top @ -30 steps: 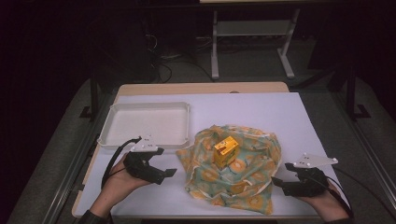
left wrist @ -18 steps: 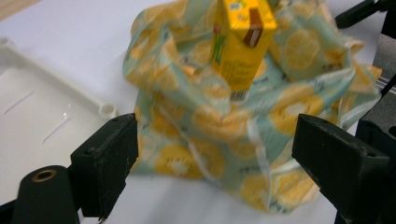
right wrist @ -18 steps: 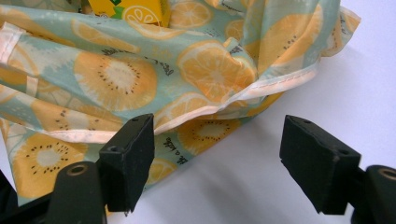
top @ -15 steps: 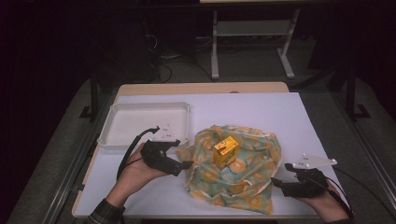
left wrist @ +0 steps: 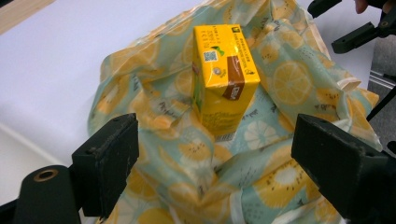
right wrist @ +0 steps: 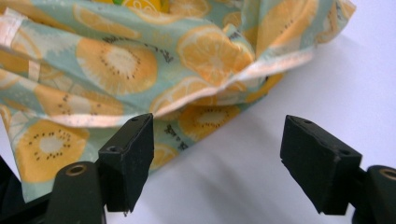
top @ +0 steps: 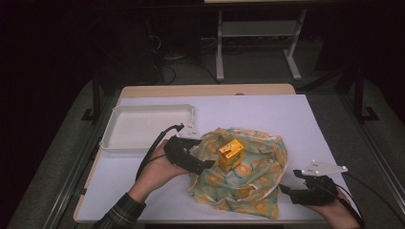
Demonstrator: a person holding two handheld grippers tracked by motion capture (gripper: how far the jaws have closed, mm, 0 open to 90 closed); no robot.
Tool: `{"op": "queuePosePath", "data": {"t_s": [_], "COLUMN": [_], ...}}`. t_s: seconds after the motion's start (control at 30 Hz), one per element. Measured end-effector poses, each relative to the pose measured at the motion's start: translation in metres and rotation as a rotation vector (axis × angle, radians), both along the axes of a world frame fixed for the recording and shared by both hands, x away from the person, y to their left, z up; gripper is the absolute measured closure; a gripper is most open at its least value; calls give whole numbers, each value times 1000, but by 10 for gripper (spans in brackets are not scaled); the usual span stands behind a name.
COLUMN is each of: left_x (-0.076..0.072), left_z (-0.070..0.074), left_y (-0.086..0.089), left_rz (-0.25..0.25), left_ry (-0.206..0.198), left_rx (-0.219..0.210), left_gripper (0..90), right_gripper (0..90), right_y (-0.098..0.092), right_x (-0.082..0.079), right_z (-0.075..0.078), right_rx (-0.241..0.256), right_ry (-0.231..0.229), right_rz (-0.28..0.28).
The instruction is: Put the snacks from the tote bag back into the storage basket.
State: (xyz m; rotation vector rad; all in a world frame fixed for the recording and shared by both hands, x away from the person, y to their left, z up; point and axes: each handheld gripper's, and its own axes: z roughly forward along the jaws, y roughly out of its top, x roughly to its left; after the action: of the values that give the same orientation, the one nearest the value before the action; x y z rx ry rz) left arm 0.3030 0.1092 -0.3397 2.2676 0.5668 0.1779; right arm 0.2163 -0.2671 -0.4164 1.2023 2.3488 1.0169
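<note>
Early in the job, by the look of it: seems to be wrapping a carton in a cloth, with almost everything left to do.

Done so far, as far as can be seen: yellow carton (top: 231, 155) upright near the middle of the cloth (top: 248, 188), resting on it. Cloth, printed with citrus slices, spread open and rumpled beneath, no corner drawn up over the carton, no fold closed, nothing tied.

Left gripper (top: 203, 165) over the cloth's left edge, jaws spread wide, pointed at the carton. In the left gripper view, left gripper (left wrist: 222, 163) frames the carton (left wrist: 224, 77) between its open jaws and grips nothing; fabric (left wrist: 187, 172) bunched just below them. Could be lining up on the carton or on a fold in front of it; cannot tell which.

Right gripper (top: 286, 189) just off the cloth's right corner, low to the table, also spread. In the right gripper view, right gripper (right wrist: 217, 158) close to the pale hem (right wrist: 261, 70), one jaw overlapping the fabric's edge, the other over bare white table (right wrist: 327, 70); nothing pinched.

White tray (top: 143, 112) beyond the cloth's left side, apart from it, with nothing in it.

Left to do, judging from this: grab an edge on each side, lift the corners over the carton, close the bundle.
</note>
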Motion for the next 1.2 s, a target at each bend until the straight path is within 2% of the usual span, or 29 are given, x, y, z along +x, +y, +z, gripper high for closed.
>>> {"op": "queuePosePath", "data": {"t_s": [0.17, 0.5, 0.67, 1.0, 1.2], "left_x": [3, 8, 12, 19, 26], "left_z": [-2, -8, -10, -18, -25], "left_y": [-11, -32, -43, -66, -76], "left_rz": [-8, -21, -44, -49, -41], "left_ry": [2, 13, 10, 11, 28], "left_rx": [6, 16, 47, 82, 108], "left_gripper": [146, 145, 146, 150, 173], "right_gripper": [244, 224, 222, 222, 221], "right_y": [-6, -10, -9, -9, -10], "right_x": [-5, -3, -2, -2, -1], "right_z": [-2, -4, -5, -5, -5], "right_rx": [-1, -7, -11, -10, -7], "right_ry": [4, -8, -7, -5, -4], "right_rz": [-16, -30, -31, -28, -29]}}
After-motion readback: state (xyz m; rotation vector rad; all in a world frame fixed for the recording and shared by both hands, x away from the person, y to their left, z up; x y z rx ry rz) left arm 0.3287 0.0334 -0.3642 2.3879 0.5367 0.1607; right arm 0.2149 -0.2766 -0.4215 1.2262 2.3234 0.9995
